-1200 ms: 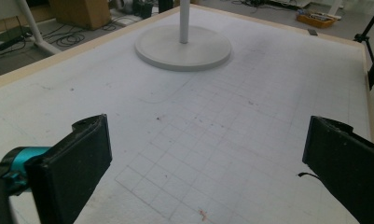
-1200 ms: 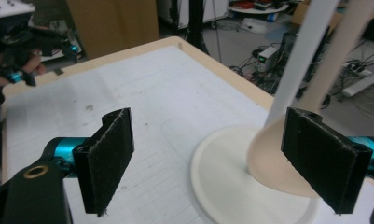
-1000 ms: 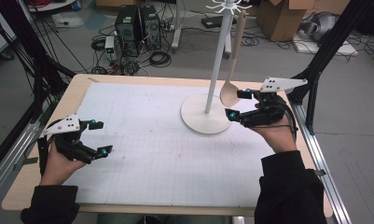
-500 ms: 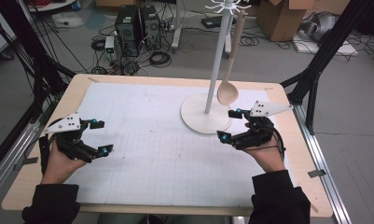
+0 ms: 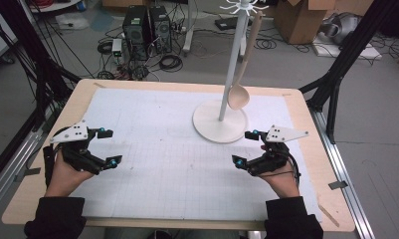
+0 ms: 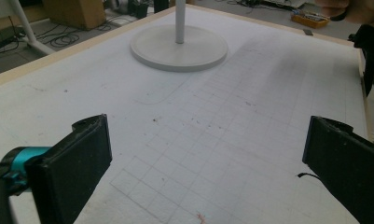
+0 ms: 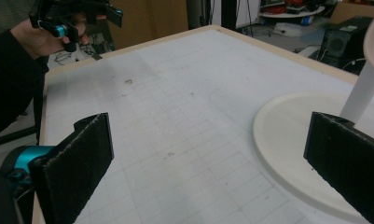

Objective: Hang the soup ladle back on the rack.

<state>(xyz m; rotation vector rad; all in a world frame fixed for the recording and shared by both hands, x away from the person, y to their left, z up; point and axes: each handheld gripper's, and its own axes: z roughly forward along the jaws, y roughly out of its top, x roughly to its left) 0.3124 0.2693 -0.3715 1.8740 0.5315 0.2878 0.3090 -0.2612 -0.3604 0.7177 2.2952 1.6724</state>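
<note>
A wooden spoon (image 5: pixel 240 89) hangs from a hook at the top of a white stand (image 5: pixel 220 119), its bowl beside the pole just above the round base. My right gripper (image 5: pixel 245 148) is open and holds nothing; it hovers over the mat just in front of the base. The base (image 7: pixel 287 140) and pole show between its jaws in the right gripper view. My left gripper (image 5: pixel 109 147) is open and empty near the table's left edge. In the left gripper view the stand's base (image 6: pixel 179 48) lies far ahead.
A white gridded mat (image 5: pixel 162 149) covers most of the wooden table (image 5: pixel 306 124). Black frame posts stand at both sides. Computers, cables and cardboard boxes lie on the floor behind the table.
My right gripper has drawn back from the hanging spoon toward the table's front, down beside the stand's base. The spoon stays hanging on the stand. The left gripper has not moved.
</note>
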